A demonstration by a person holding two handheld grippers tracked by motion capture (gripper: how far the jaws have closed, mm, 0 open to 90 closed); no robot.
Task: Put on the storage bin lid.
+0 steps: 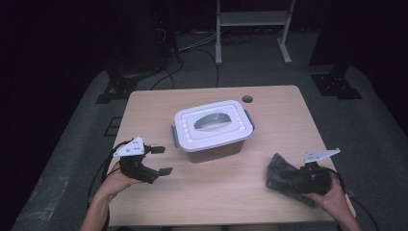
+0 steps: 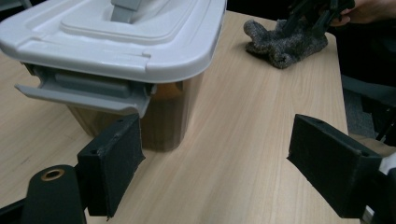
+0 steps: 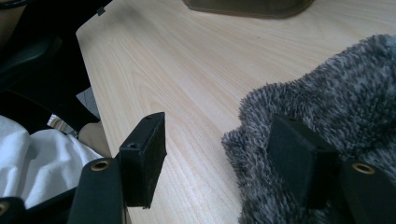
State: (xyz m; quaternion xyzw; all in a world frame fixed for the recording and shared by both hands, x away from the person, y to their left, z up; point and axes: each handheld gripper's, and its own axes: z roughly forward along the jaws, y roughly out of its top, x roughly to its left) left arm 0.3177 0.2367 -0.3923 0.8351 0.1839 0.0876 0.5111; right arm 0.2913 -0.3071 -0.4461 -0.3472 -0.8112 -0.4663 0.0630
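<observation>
One lidded box [image 1: 212, 128] sits mid-frame and one grey cloth [image 1: 284, 175] lower right on the wooden table [image 1: 231, 192], above grey floor in a dark room. Left gripper [image 1: 162, 160] gapes empty; right gripper [image 3: 219, 163], jaws apart, rests against the cloth.

Fuzzy grey cloth [image 1: 285, 176] lies crumpled at the table's near right edge; lidded white box [image 1: 213, 124] stands mid-table.
</observation>
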